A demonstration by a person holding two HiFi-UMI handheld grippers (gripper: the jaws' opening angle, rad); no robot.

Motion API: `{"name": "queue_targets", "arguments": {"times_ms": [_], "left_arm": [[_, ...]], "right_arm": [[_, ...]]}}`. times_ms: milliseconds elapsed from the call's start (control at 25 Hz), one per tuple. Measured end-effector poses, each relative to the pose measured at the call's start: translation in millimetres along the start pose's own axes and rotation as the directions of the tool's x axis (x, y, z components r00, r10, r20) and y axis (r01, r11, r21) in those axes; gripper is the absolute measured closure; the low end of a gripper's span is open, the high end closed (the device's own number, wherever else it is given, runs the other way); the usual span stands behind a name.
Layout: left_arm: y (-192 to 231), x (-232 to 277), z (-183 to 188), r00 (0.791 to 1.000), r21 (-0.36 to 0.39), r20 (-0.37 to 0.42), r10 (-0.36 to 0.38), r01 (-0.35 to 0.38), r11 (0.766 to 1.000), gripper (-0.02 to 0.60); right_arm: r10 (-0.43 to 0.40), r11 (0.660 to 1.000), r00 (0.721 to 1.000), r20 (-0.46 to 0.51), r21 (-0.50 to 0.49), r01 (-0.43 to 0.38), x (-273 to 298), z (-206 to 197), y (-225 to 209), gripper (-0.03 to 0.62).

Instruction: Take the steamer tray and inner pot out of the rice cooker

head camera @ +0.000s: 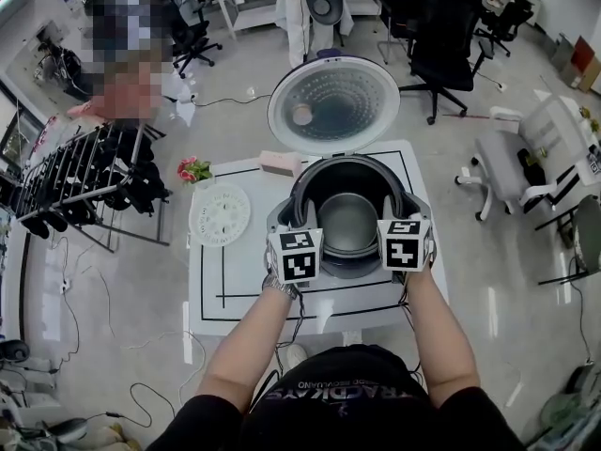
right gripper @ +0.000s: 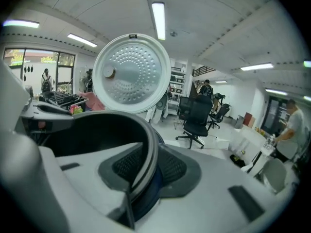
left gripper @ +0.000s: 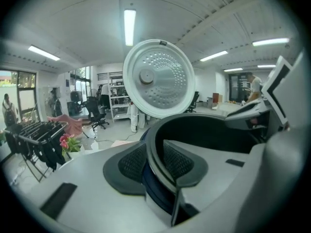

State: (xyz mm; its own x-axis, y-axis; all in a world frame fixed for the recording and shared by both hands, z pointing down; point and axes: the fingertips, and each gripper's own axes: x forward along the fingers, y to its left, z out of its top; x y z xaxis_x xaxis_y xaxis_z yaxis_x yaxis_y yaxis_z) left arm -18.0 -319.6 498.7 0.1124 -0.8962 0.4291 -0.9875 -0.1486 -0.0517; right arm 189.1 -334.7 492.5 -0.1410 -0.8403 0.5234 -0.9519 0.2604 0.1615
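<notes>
Inner pot [head camera: 347, 222] rim pinched each side by left tool [head camera: 302, 219], right tool [head camera: 398, 214]; both tilted downward.

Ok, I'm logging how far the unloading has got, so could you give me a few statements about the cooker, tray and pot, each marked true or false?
1. The lid of the rice cooker stands open. True.
2. The steamer tray sits inside the cooker. False: it lies on the table, to the left of the cooker.
3. The left gripper and the right gripper each have their fingers closed on the rim of the inner pot. True.
4. The inner pot stands on the table beside the cooker. False: it sits in the cooker.
5. Only one gripper is at the cooker. False: both are at its near side, one on each side of the pot.
</notes>
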Motion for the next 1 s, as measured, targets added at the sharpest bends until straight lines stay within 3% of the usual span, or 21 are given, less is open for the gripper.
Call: {"name": "queue_targets", "arguments": {"times_ms": [120, 240, 720, 1000], "left_arm": [[5, -7, 6, 0.999, -0.105, 0.035, 0.004, -0.001, 0.995, 0.489], [4, -13, 16, 0.996, -0.157, 0.089, -0.009, 0.023, 0.987, 0.489], [7, -30, 53, 0.980, -0.218, 0.197, -0.033, 0.077, 0.973, 0.480], [13, -54, 83, 0.959, -0.232, 0.282, -0.033, 0.102, 0.967, 0.480]], "right_arm": [[0.022, 0.989, 0.999, 0.038, 0.147, -0.028, -3, 4, -5, 0.505], [0.051, 0.961, 0.997, 0.061, 0.267, -0.065, -5, 5, -10, 0.511], [0.012, 0.935, 0.984, 0.176, 0.346, -0.074, -33, 33, -16, 0.517], [-0.004, 0.930, 0.967, 0.255, 0.356, -0.090, -58, 62, -16, 0.519]]}}
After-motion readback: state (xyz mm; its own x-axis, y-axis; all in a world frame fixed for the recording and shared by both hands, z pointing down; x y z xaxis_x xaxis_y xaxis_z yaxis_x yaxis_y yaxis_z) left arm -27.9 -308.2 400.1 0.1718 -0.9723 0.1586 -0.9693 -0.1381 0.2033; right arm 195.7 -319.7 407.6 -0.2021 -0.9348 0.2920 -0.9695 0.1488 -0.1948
